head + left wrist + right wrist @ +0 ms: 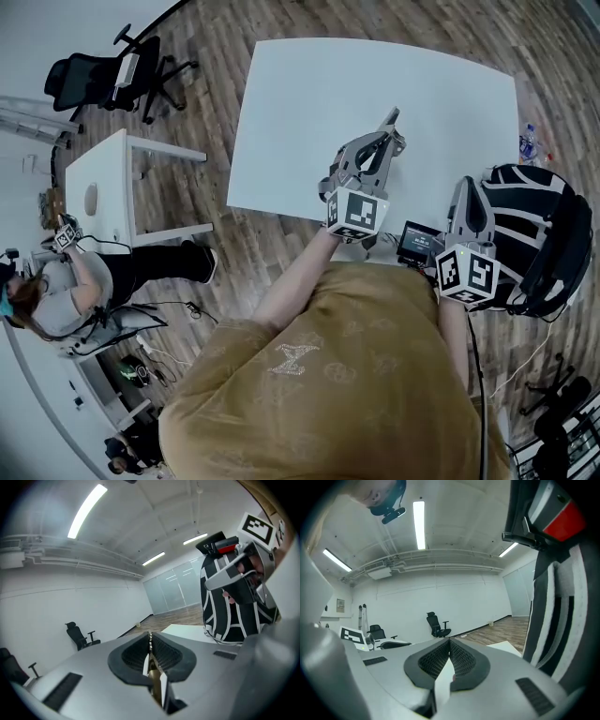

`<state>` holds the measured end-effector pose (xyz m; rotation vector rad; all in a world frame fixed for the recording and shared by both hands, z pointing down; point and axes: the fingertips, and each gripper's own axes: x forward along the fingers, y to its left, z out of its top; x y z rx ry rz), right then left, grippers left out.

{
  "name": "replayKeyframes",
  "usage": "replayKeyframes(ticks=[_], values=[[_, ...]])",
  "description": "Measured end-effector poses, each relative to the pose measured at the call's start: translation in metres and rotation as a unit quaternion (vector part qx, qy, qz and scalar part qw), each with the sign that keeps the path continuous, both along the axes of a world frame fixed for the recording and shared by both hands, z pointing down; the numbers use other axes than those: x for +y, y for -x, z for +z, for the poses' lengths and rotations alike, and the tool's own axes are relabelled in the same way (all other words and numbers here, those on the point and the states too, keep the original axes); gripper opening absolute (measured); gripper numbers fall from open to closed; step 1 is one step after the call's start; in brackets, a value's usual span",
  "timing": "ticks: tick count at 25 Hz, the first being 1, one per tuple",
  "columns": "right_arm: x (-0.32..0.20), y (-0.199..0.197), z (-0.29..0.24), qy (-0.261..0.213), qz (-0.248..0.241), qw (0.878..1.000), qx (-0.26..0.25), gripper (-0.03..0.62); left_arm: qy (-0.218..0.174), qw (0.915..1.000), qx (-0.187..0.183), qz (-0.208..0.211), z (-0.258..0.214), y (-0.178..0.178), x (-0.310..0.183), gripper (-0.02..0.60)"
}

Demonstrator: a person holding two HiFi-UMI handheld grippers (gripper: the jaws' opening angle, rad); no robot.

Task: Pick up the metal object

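Note:
My left gripper is lifted over the near edge of the white table, with its jaws pointing up and away. In the left gripper view its ribbed pads are closed on the metal object. It is a thin strip with a toothed edge at the seam and a brass-coloured part lower down. A short dark end sticks out past the tips in the head view. My right gripper is held near my body beside the backpack. Its pads meet at the tip with nothing between them.
A black-and-white striped backpack stands at the table's right end, close to my right gripper. A small device with a screen lies at the near edge and a water bottle stands behind the backpack. A smaller white table, an office chair and a seated person are at the left.

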<state>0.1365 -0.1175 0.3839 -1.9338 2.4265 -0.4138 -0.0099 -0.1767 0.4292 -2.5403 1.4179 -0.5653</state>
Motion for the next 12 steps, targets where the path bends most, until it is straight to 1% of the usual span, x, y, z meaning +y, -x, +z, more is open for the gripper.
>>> replayKeyframes(ticks=[2, 12], values=[[-0.001, 0.0, -0.001, -0.003, -0.002, 1.0, 0.002, 0.008, 0.0, 0.9998, 0.019, -0.008, -0.006, 0.004, 0.001, 0.026], [-0.008, 0.01, -0.011, -0.02, -0.009, 1.0, 0.016, 0.008, -0.007, 0.9965, 0.077, -0.033, -0.041, 0.025, 0.01, 0.026]])
